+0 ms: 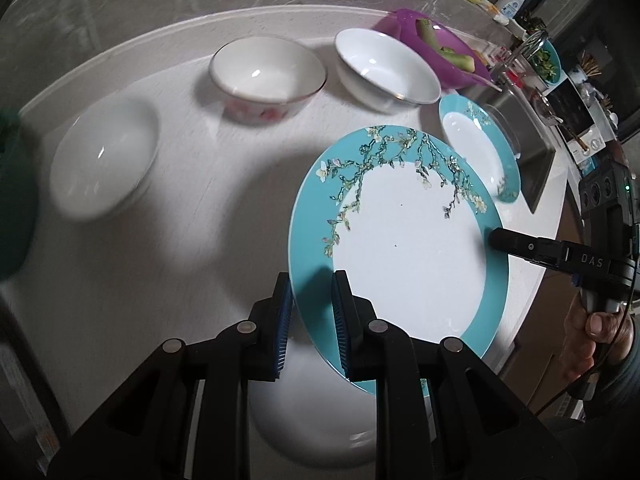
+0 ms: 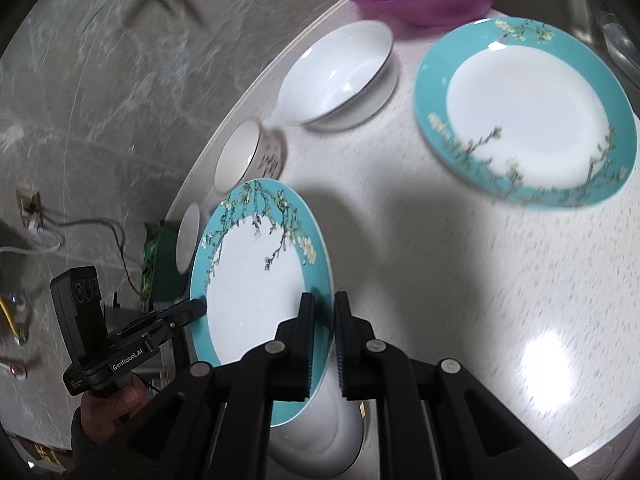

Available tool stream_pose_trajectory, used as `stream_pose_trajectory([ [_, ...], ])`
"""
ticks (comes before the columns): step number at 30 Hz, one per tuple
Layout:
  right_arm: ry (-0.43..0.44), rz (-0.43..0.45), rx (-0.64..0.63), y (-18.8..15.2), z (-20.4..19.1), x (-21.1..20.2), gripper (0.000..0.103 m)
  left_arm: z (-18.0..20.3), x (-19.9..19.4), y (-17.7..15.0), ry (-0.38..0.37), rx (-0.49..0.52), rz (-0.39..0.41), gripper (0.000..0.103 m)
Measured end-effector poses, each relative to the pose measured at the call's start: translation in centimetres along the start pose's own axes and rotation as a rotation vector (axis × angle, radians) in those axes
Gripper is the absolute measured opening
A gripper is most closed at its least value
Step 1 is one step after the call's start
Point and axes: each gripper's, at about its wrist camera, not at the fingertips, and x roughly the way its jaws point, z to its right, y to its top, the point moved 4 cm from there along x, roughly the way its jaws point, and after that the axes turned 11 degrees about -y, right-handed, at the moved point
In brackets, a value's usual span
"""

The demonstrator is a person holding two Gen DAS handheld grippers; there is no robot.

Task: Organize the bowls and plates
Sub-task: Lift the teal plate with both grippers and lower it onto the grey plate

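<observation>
Left gripper: jaws nearly closed, pinching the near rim of the big teal plate. Right gripper: same, clamped on the opposite rim of that plate. Plate is tilted and off the counter, carried between both grippers.

Hard to make out: the plate's near-left edge is covered by the left gripper's fingers, and the rim disappears behind the right gripper's fingers in the right wrist view. A white dish sits under the plate, mostly hidden, so type unclear. In the right wrist view the two left bowls are half hidden behind the plate. The far clutter is blurred.

On the counter: plain white bowl left, flower-patterned bowl far centre, white bowl to its right, purple bowl beyond that, holding green scraps. Second teal plate lies flat right of the held one, next to the sink.
</observation>
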Motion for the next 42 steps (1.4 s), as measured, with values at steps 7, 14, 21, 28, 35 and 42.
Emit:
stream_pose_trajectory([
  [7, -0.006, -0.046, -0.033, -3.5, -1.6, 1.0, 0.012, -1.7, -2.1, -6.2, 0.01, -0.03, -0.005, 0.018],
  [14, -0.017, -0.067, -0.057, -6.5, -2.0, 1.0, 0.012, -2.3, -3.0, -10.4, 0.002, -0.042, -0.007, 0.018],
  [21, -0.058, -0.073, -0.079, -8.7, -1.7, 1.8, 0.012, -2.5, -2.3, -13.6, 0.018, -0.035, -0.02, 0.018],
  [28, -0.097, -0.068, -0.092, -9.8, -1.3, 3.0, 0.013, -2.5, -0.5, -15.0, 0.036, -0.014, -0.034, 0.018],
  [35, -0.135, -0.056, -0.097, -10.2, -0.6, 4.1, 0.014, -2.6, 1.5, -15.2, 0.04, 0.001, -0.047, 0.018],
  [42, -0.165, -0.025, -0.131, -10.0, -0.6, 4.3, 0.015, -2.4, 2.3, -14.8, 0.053, 0.028, -0.042, 0.018],
])
